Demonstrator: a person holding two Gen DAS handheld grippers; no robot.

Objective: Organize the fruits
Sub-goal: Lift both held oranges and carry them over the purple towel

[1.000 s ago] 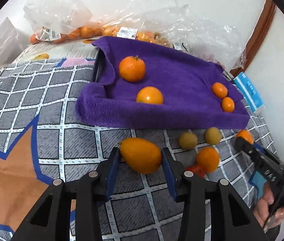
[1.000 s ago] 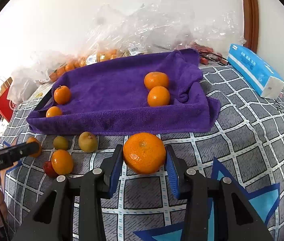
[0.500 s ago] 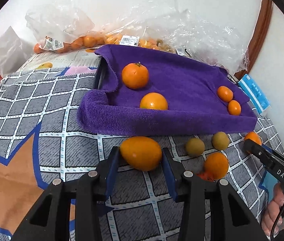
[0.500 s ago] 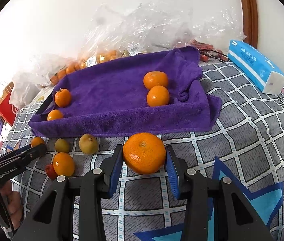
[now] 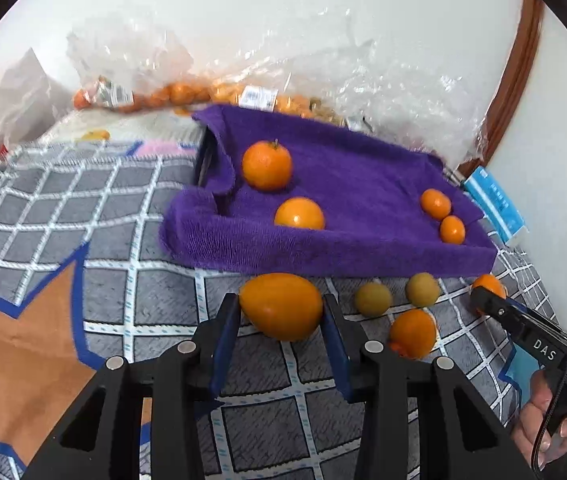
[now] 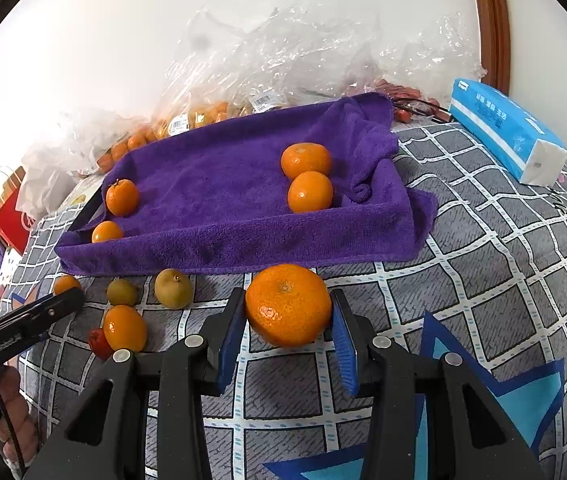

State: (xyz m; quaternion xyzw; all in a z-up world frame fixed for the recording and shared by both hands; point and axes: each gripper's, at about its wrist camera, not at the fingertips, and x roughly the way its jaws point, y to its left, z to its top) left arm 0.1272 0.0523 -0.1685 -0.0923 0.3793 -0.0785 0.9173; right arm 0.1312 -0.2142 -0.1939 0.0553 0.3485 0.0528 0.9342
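Left gripper point(image 5: 281, 314) — jaws clamped on a smooth oval orange fruit point(image 5: 281, 306), near the front edge of the purple towel-lined tray point(image 5: 323, 256). Right gripper point(image 6: 288, 320) — jaws clamped on a mandarin point(image 6: 288, 304), same edge. Loose fruits on the checked cover point(image 6: 483, 264) between them. Four oranges inside the tray — two at each end.
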